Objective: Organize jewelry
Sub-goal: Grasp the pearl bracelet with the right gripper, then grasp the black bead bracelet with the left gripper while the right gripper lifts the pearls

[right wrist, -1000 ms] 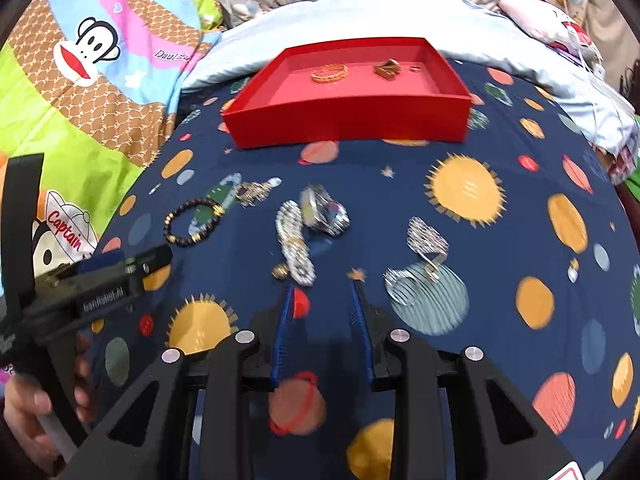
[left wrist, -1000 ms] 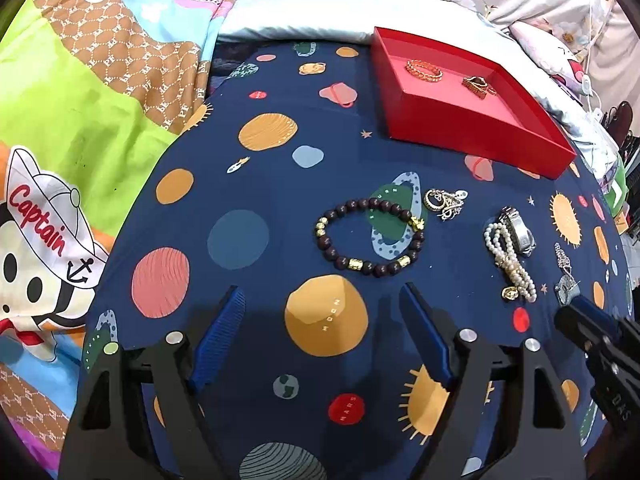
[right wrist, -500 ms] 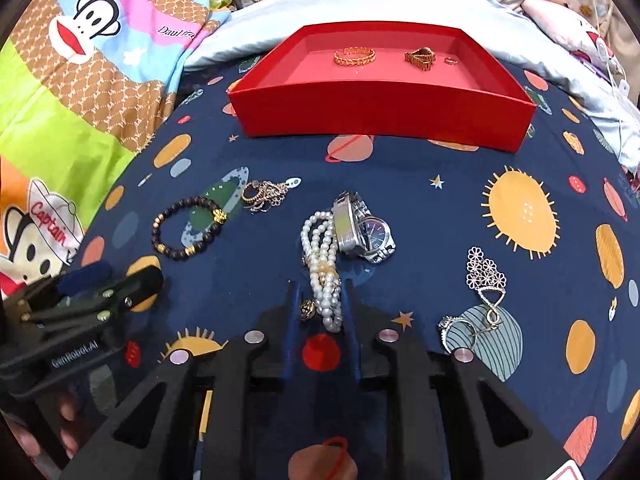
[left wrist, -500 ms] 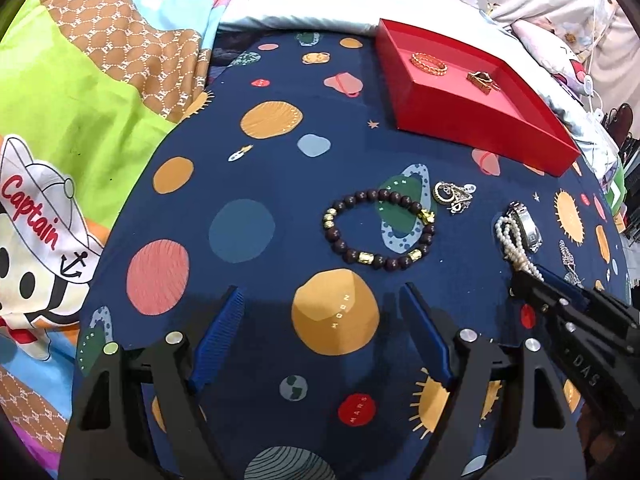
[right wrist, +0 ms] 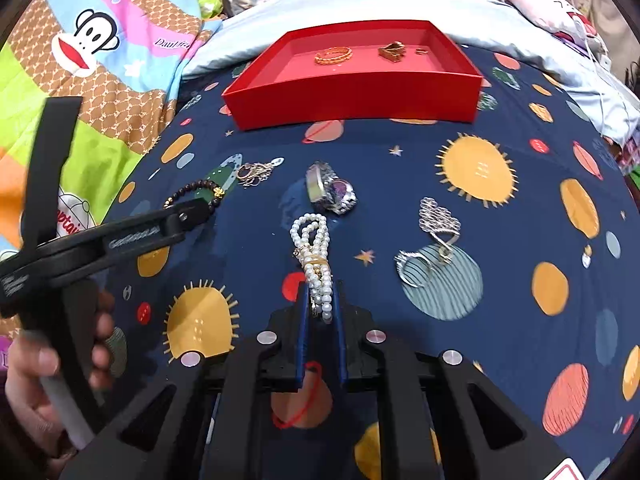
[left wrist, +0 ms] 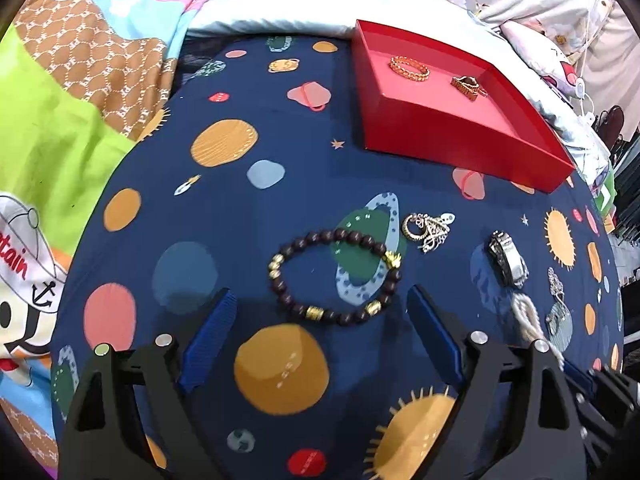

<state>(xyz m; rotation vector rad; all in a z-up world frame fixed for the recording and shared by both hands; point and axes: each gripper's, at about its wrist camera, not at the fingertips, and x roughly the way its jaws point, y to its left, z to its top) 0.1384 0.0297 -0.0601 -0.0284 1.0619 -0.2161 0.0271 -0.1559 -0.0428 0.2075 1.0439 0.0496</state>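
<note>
Between the right tongs' (right wrist: 321, 300) blue pads, nearly closed, sits the near end of a pearl strand (right wrist: 314, 256); they pinch it while its far loops lie on the navy planet-print bedspread (right wrist: 500, 320). From the left wrist view that strand is mostly hidden behind the left tongs' right finger. The left tongs (left wrist: 320, 308) stand wide and are opening, holding nothing; a dark bead bracelet (left wrist: 334, 278) with gold spacers lies just beyond the tips, in line with the gap. Right of it is a small tangle of gold and silver chain (left wrist: 428, 228), hard to make out, then a steel watch (left wrist: 508, 260) on its side. Farther right lie a silver filigree piece (right wrist: 438, 220) and a ring (right wrist: 412, 266). At the far side, a red tray (right wrist: 360, 96) holds a gold chain bracelet (right wrist: 333, 55) and a gold, angular piece (right wrist: 393, 51). A hand (right wrist: 44, 380), cut off at the left edge, grips the left tool.
</note>
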